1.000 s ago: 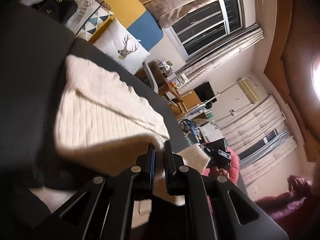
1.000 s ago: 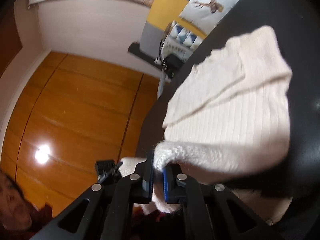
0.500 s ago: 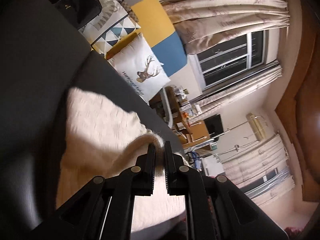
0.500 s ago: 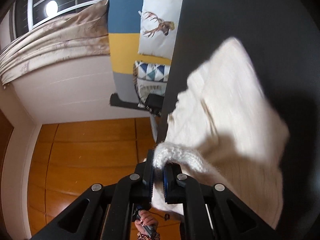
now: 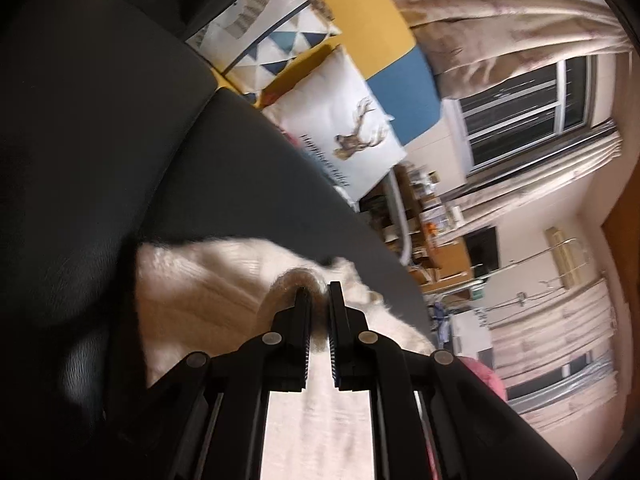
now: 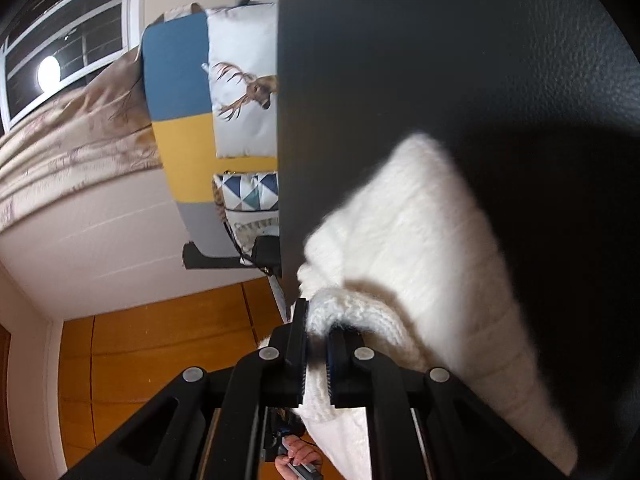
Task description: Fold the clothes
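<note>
Dark bed (image 6: 460, 60) bears a fluffy cream ribbed sweater (image 6: 432, 232), folded over

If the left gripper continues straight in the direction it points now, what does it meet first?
Probably the dark surface just past the white knit sweater, whose edge the left gripper is pinching. The deer pillow lies farther along; depth is uncertain.

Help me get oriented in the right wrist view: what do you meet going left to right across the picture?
Window → curtain → blue and yellow panel → deer pillow → white sweater, pinched in the right gripper, on the black surface.
</note>
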`<move>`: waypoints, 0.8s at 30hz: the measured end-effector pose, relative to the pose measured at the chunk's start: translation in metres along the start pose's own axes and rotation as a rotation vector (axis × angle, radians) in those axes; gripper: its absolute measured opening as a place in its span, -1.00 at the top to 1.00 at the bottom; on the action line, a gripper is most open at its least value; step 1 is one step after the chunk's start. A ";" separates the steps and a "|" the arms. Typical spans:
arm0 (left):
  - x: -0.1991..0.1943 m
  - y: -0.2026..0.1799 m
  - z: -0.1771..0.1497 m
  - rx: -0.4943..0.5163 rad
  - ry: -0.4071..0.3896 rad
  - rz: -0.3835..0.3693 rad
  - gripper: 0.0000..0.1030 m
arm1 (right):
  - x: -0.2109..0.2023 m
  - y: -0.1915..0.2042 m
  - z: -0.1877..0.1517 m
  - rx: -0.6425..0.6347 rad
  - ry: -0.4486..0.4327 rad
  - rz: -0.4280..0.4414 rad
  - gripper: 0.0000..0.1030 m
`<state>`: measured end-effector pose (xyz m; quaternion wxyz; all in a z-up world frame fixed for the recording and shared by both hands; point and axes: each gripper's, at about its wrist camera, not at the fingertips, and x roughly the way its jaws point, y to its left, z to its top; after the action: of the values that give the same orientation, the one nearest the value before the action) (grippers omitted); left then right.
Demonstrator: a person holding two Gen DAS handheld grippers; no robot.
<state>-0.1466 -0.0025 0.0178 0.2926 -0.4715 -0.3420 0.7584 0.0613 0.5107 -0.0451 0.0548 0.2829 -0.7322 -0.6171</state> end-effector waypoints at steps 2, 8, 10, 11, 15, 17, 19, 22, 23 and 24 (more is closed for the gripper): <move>0.007 0.004 0.000 -0.003 0.004 0.027 0.84 | 0.004 -0.003 0.004 0.012 -0.018 0.023 0.82; 0.001 0.011 0.003 -0.030 -0.046 0.027 0.44 | -0.005 0.002 0.017 0.021 -0.111 0.196 0.45; -0.016 0.012 0.005 -0.039 -0.131 0.015 0.14 | -0.016 0.016 0.014 -0.071 -0.150 0.203 0.45; -0.024 0.012 0.005 -0.042 -0.164 0.024 0.08 | -0.022 0.025 0.010 -0.131 -0.163 0.190 0.45; -0.045 0.002 -0.008 0.065 -0.255 0.152 0.00 | -0.025 0.072 -0.031 -0.541 -0.135 -0.077 0.44; -0.038 -0.014 -0.029 0.205 -0.205 0.208 -0.01 | -0.006 0.090 -0.066 -0.794 -0.084 -0.266 0.44; -0.022 -0.033 -0.052 0.364 -0.138 0.238 -0.01 | 0.021 0.100 -0.099 -1.006 -0.029 -0.394 0.44; 0.006 -0.058 -0.086 0.599 -0.073 0.338 -0.01 | 0.056 0.102 -0.119 -1.125 0.036 -0.487 0.44; 0.016 -0.064 -0.094 0.665 -0.055 0.385 -0.01 | 0.066 0.098 -0.121 -1.143 0.054 -0.534 0.45; 0.026 -0.066 -0.096 0.707 -0.043 0.440 -0.01 | 0.079 0.097 -0.121 -1.164 0.050 -0.617 0.45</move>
<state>-0.0606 0.0795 0.0257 0.2604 -0.3878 0.0424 0.8832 0.0135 0.3747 0.0522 0.0365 0.4183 -0.1628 -0.8929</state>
